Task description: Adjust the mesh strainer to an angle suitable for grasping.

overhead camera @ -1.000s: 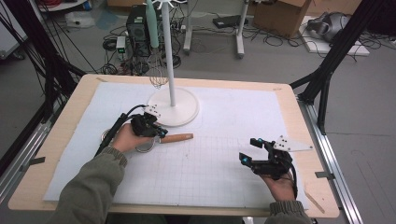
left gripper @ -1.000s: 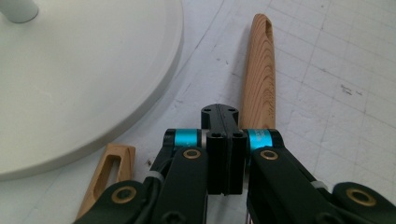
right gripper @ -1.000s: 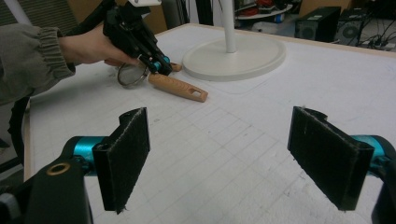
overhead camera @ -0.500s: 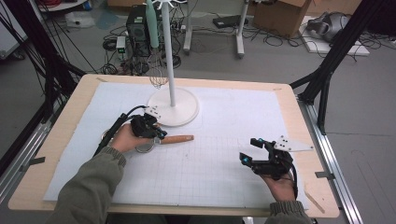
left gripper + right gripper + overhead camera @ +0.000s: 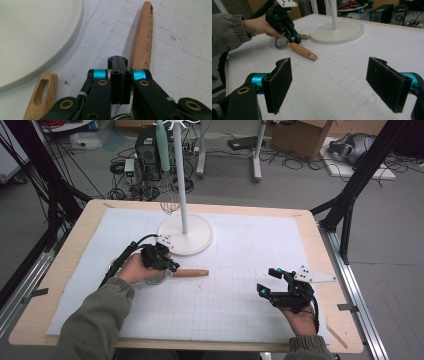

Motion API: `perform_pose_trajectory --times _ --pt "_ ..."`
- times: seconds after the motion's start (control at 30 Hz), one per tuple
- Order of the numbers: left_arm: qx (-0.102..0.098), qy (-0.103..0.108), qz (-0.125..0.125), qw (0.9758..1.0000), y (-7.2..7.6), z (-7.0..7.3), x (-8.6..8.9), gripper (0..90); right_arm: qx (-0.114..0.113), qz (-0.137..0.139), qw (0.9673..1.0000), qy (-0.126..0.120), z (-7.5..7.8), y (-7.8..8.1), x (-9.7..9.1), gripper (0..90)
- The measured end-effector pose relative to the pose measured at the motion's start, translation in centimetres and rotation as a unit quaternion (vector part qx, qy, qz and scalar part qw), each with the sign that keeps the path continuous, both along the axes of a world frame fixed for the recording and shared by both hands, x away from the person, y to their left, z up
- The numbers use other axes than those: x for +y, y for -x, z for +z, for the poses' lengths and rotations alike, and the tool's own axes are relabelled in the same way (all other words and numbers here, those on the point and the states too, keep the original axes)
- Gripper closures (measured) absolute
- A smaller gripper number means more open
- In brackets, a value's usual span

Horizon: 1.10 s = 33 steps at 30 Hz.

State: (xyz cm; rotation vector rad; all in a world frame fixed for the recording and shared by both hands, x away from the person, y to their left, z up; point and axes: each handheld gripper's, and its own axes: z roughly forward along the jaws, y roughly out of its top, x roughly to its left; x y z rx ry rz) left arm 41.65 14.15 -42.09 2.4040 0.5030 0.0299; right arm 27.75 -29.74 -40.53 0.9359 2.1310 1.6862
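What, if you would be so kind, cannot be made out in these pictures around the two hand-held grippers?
- High view: the round metal item under the left hand-held gripper is mostly covered by the hand.
- Left gripper view: whether its closed jaws pinch anything; the metal rim is cut by the bottom edge.
- Left gripper view: the second wooden handle is cut off by the bottom edge.
- High view: the stand top leaves the frame.

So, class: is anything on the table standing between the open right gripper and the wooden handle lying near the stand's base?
Nothing visible does. Between the right gripper and the wooden handle lies bare gridded mat; the left gripper sits at the handle's far end.
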Motion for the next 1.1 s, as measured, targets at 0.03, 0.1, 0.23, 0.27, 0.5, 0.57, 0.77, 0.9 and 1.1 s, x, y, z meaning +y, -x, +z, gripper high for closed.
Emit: perform_pose_trajectory --times 0.03,0.1,0.23,0.27,0.5,0.57,0.77,0.9,1.1 --pt "0.002 0.001 0.001 1.0 0.1 0.0 0.0 89.7 0.0 0.0 1.0 0.0 0.0 0.0 0.0 19.6" --pt "0.002 -0.001 -0.002 1.0 0.2 0.0 -0.1 89.7 0.001 0.001 1.0 0.0 0.0 0.0 0.0 19.7" --pt "0.005 -0.004 -0.006 1.0 0.4 0.1 -0.1 89.7 0.0 0.0 1.0 0.0 0.0 0.0 0.0 19.7" --pt "0.006 -0.003 -0.006 1.0 0.4 0.1 -0.1 89.7 0.0 0.0 1.0 0.0 0.0 0.0 0.0 19.7" --pt "0.006 -0.007 -0.008 0.9999 0.9 0.2 -0.3 89.7 -0.001 0.0 1.0 -0.003 0.1 0.1 0.0 19.7" --pt "0.008 -0.011 -0.008 0.9999 1.0 0.3 -0.2 89.7 -0.001 0.001 1.0 -0.003 0.1 0.1 0.0 19.7" --pt "0.006 -0.011 -0.006 0.9999 1.0 0.3 0.0 89.7 -0.002 0.001 1.0 -0.003 0.1 0.1 -0.1 19.7" --pt "0.001 -0.017 0.0 0.9999 0.8 0.2 0.2 89.7 -0.002 0.002 1.0 -0.003 0.1 0.1 0.0 19.7" --pt "-0.006 -0.009 0.017 0.9998 0.5 0.3 1.0 89.6 -0.001 0.003 1.0 -0.003 0.1 0.1 -0.1 19.7"
